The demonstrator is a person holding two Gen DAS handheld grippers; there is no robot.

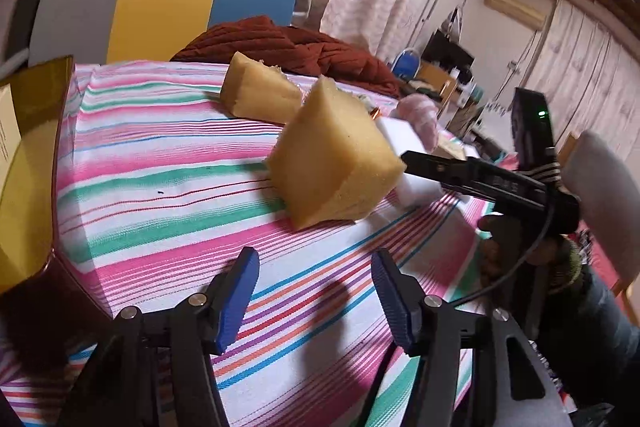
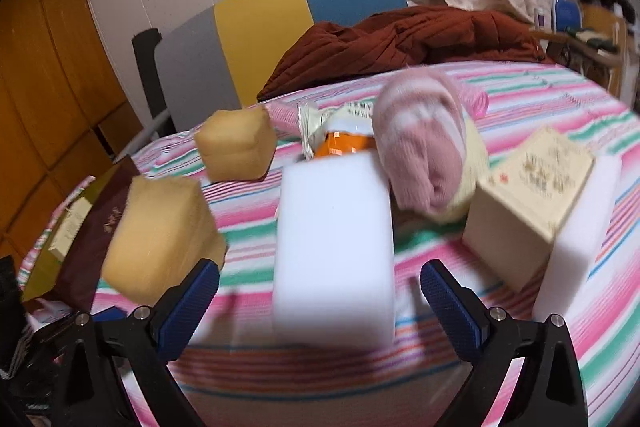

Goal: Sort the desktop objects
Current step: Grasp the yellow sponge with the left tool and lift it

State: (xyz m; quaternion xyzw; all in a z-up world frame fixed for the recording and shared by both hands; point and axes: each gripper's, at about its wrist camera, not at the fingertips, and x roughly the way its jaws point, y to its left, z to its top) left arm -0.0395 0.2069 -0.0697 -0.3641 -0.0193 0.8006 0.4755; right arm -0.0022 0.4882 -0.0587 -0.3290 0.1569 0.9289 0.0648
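Left wrist view: the left hand-held gripper hangs wide open and empty at bottom centre, above the striped table. A yellow sponge sits mid-frame.

Right wrist view: the right hand-held gripper is spread wide, its fingers flanking a white foam block at centre without touching it.

— we see our left gripper: black frame, ribbed blue pads, silver screws.
— our right gripper matches; we wear a dark sleeve with knitted cuff.
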